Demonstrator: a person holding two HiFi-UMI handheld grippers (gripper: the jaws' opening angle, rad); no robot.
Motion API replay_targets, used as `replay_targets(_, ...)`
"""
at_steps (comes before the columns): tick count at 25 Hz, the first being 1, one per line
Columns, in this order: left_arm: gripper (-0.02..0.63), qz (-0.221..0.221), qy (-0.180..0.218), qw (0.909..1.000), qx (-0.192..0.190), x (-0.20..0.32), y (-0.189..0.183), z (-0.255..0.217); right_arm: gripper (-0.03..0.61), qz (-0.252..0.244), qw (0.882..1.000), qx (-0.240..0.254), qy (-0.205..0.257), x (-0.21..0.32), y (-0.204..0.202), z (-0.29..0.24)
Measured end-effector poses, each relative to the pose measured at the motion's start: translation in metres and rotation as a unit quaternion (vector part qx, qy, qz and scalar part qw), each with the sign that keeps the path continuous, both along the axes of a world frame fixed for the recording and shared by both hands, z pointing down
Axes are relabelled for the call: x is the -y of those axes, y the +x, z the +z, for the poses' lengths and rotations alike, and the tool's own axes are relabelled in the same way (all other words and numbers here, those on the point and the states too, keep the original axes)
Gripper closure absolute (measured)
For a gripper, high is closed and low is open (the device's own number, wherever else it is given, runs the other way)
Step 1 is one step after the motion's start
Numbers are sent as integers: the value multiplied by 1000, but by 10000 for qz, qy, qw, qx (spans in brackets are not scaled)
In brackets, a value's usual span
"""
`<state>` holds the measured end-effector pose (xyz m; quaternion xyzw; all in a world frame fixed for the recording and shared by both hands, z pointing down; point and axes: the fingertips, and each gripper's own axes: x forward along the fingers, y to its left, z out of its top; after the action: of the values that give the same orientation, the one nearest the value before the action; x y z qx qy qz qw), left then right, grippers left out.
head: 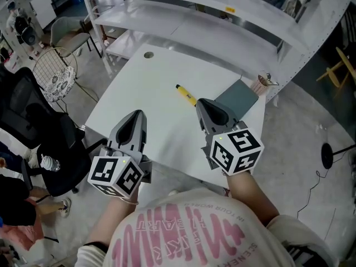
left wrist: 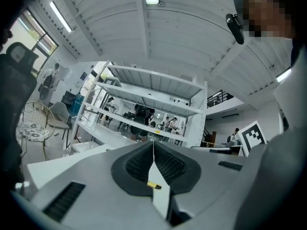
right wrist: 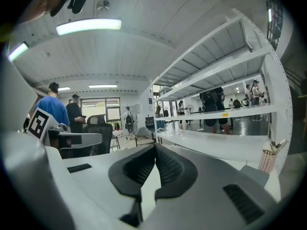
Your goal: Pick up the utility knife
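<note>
The yellow utility knife (head: 186, 94) lies on the white table (head: 150, 93), a little beyond and between my two grippers. In the left gripper view the knife (left wrist: 154, 185) shows as a small yellow piece through the gap below the closed tips. My left gripper (head: 138, 114) hovers over the table's near edge, left of the knife, shut and empty (left wrist: 153, 145). My right gripper (head: 201, 102) is just right of the knife's near end, also shut with nothing in it (right wrist: 155, 147). Neither touches the knife.
A grey pad (head: 239, 99) lies on the table's right side beside a cup of sticks (head: 261, 84). A white shelving rack (head: 183, 15) stands behind the table. A black office chair (head: 33, 132) and a wire chair (head: 53, 74) are at the left.
</note>
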<state>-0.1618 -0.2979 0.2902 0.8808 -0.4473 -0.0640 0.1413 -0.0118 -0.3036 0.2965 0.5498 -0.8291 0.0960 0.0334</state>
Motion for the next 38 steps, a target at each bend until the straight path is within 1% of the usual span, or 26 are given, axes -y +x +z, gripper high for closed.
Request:
replay_targets(6, 589, -103, -200, 9997, -50, 17, -21, 21, 565, 8, 9998, -30, -172, 23, -11, 20)
replay_targets(11, 589, -207, -349, 9992, -45, 28, -32, 35, 565, -3, 9996, -14, -290, 40, -15, 32)
replay_targets(15, 589, -227, -489, 9985, -82, 30, -34, 47, 565, -47, 9990, -196, -399, 46, -18, 45)
replay_targets(19, 589, -256, -655, 9975, -67, 29, -31, 59, 565, -29, 9977, -314, -604, 53, -5, 65)
replay_targets(23, 589, -452, -708, 9964, -81, 31, -32, 63, 565, -35, 9954, -377, -885, 65, 13, 85)
replay_targets(28, 589, -647, -802, 9946, -151, 34, -31, 72, 565, -185, 9915, -508, -1182, 82, 24, 111)
replay_targets(33, 589, -817, -992, 9916, -152, 37, -26, 89, 563, -333, 9863, -619, -1495, 100, 40, 143)
replay_targets(38, 589, -986, -1163, 9882, -122, 40, -26, 107, 563, -492, 9801, -857, -1720, 119, 54, 176)
